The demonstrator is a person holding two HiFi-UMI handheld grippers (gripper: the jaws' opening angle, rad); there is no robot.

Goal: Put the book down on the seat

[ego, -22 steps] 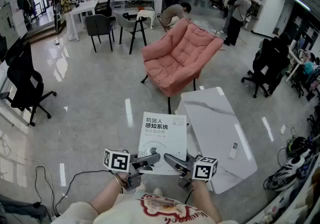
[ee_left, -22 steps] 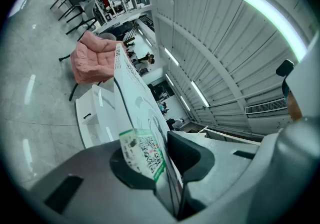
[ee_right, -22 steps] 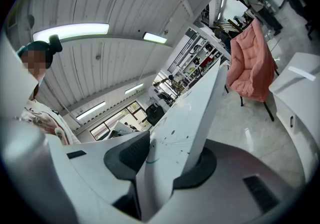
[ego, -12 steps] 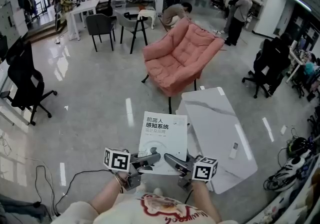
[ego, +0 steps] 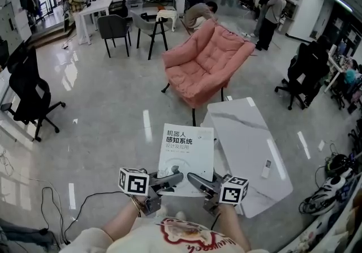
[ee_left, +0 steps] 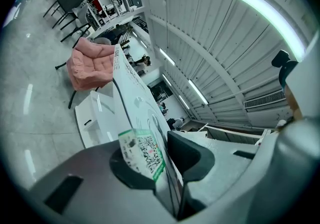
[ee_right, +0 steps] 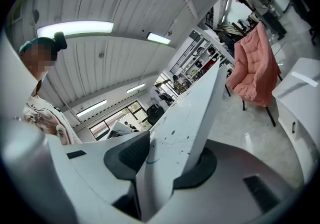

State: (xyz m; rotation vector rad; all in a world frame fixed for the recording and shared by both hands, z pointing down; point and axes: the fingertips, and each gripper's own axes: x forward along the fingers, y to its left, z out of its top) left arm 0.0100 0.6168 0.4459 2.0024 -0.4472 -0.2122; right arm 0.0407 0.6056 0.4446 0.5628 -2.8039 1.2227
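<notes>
We've got the white paperback book [ego: 185,151] by its near edge, left claw [ego: 176,178] & right claw [ego: 193,178] both clenched on it. It's over the floor [ego: 107,116], beside the white marble table [ego: 249,144], well apart from the pink cushioned armchair [ego: 205,64].

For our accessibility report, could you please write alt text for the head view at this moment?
The left gripper and right gripper, both handheld, clamp the near edge of a white book in their jaws, cover up. A pink armchair stands ahead, a white table lies to the right, and several people are in the background.
</notes>
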